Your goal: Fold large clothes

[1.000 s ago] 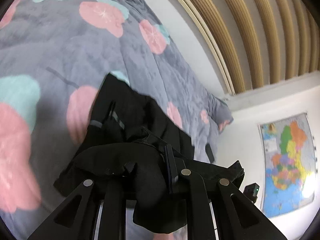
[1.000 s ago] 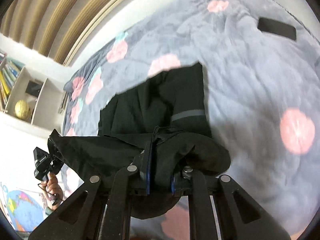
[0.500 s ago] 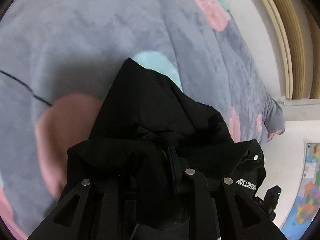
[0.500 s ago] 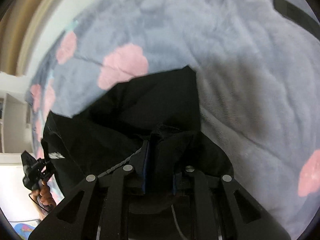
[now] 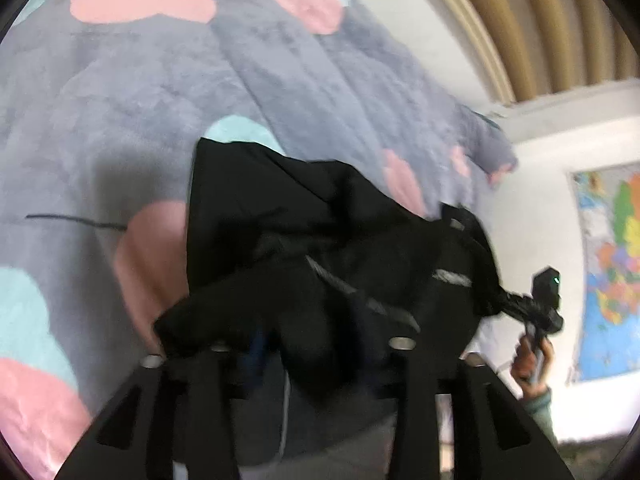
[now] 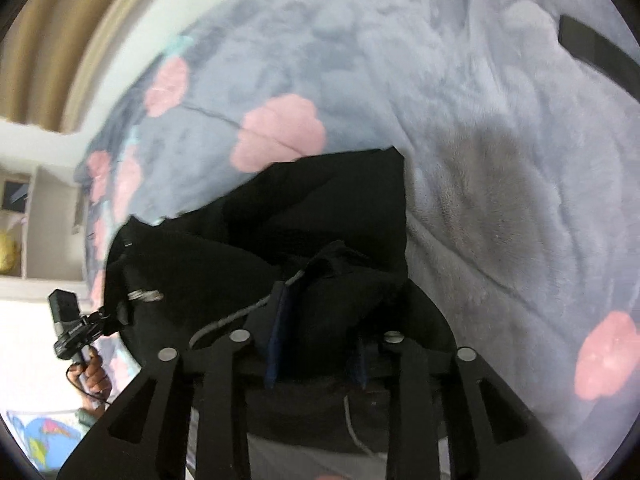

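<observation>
My left gripper has just been opening; its jaws stand apart with a fold of the black garment draped loosely between them, and I cannot tell whether the pads touch the cloth. My right gripper has also just been opening; its jaws are parted around a bunched ridge of the same garment, the blue pads no longer squeezing it. A thin grey cord of the garment trails across my right fingers.

The garment lies heaped on a grey blanket printed with pink and teal flowers, its far edge spread flat and its near part crumpled against my fingers. In the left view my right hand shows at the side with the garment's corner bunched at its gripper; in the right view my left hand shows likewise. A flat black strip lies well apart on the blanket. Past the bed are a wood-slat headboard, a white wall with a coloured map, and a shelf with a yellow thing.
</observation>
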Motion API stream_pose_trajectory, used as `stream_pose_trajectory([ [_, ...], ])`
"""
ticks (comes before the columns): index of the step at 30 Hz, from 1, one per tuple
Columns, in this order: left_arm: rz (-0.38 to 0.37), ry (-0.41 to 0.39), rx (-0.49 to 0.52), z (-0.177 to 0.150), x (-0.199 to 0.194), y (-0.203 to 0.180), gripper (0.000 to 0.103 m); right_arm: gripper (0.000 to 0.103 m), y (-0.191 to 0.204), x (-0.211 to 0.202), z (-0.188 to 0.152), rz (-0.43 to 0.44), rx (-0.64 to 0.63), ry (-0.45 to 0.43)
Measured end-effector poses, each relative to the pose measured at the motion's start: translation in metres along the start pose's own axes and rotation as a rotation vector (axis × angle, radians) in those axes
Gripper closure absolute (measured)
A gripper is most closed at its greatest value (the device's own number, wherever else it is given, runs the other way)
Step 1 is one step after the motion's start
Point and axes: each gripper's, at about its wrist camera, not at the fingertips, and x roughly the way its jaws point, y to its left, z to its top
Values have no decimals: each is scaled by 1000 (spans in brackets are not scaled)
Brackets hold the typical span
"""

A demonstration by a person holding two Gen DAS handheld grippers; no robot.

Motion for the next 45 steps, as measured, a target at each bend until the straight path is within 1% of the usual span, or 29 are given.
stream_pose_trajectory([
  [1,-9,-1,10,-6,-10,-1,38,58,2,-11,-4,0,-15,-17],
  [2,-27,-8,19,-12,-24,-1,34,46,4,-18,-7,-6,-26,-34],
  [3,-44,-23,22,-16,-34,-1,34,34,5,-29,-11,-19,-42,-61],
  [4,-50,-43,23,-20,-44,-1,33,32,7,-40,-15,-29,-61,-90],
  [6,-13,-77,33,-23,-55,0,27,31,10,-51,-21,-65,-102,-131],
  [8,42,-100,42,-19,-53,-2,26,30,14,-52,-23,-118,-151,-149],
  [11,102,-111,17,-4,-33,2,27,30,22,-33,-21,-179,-218,-136],
  [14,151,-131,-8,20,-9,10,27,30,28,-10,-11,-247,-287,-151],
  [16,148,-138,-4,31,0,13,27,30,30,2,-2,-275,-320,-163],
  [19,131,-123,24,49,14,14,26,30,26,10,13,-240,-338,-174],
  [21,136,-86,46,57,25,17,26,30,22,15,21,-222,-347,-166],
  [22,150,-53,62,60,33,18,27,30,21,17,24,-222,-354,-161],
  [25,155,8,105,61,40,20,27,30,12,25,33,-214,-373,-135],
  [28,128,40,155,56,34,16,26,30,4,35,40,-179,-383,-85],
  [29,142,49,183,53,30,14,26,30,4,37,42,-173,-386,-78],
  [30,176,46,200,53,29,13,26,30,3,41,45,-162,-389,-70],
  [32,285,19,228,55,30,15,26,30,4,48,49,-145,-395,-57],
  [33,307,12,231,57,31,18,26,29,5,53,52,-137,-399,-48],
  [34,305,15,232,61,36,22,26,29,5,57,53,-129,-401,-41],
  [35,280,13,227,66,41,25,26,27,5,65,56,-122,-398,-27],
  [37,213,19,216,74,51,29,26,27,4,73,59,-114,-387,-5],
  [38,168,29,218,78,57,29,26,27,4,77,60,-111,-387,6],
  [40,105,63,228,81,70,26,27,27,8,80,59,-122,-406,1],
  [41,101,75,237,83,77,24,26,32,10,80,58,-119,-410,-6],
  [42,108,68,256,82,80,21,36,45,13,80,57,-116,-412,-9],
  [43,115,50,281,81,80,17,52,53,16,80,55,-122,-415,-3],
  [44,125,48,296,79,79,13,84,64,19,79,53,-132,-423,-10],
  [45,142,35,302,77,76,11,85,68,25,76,48,-157,-442,-36],
])
